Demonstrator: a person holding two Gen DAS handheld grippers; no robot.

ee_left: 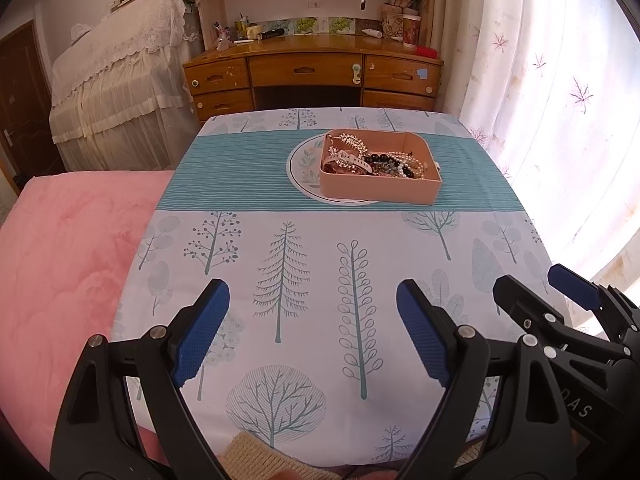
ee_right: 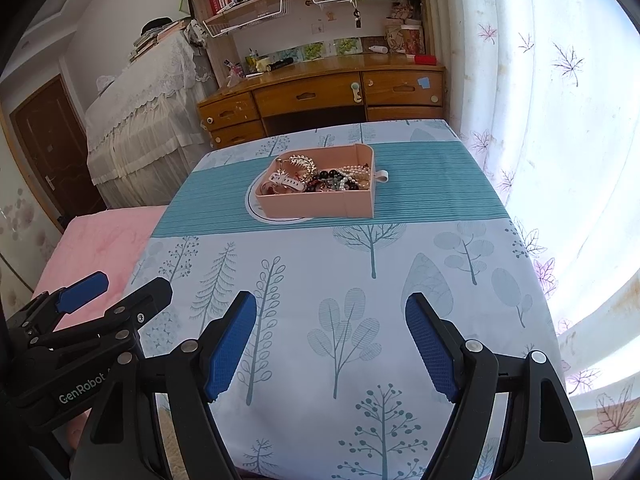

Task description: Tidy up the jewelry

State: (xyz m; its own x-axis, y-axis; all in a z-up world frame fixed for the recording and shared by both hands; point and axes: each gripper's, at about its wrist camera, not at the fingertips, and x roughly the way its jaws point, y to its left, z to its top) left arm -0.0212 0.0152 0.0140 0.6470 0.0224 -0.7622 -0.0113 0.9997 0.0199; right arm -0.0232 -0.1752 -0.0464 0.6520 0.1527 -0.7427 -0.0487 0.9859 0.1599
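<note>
Pink tray (ee_left: 380,190) on a plate (ee_left: 304,168), far centre of the desk (ee_left: 320,280), held all the jewelry (ee_left: 372,158) heaped together. Both grippers, left (ee_left: 313,332) and right (ee_right: 331,344), hovered near, fingers spread, empty. Sorting could be pending or finished. Only the right view showed the tray's white tab (ee_right: 383,176).

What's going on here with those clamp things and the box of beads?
A person holds a gripper in each hand over a cloth-covered table. The left gripper and right gripper are both open and hold nothing. Farther back, a pink box sits on a white plate, with jewelry piled loosely inside. This fits either sorted-away jewelry or a pile waiting.
</note>
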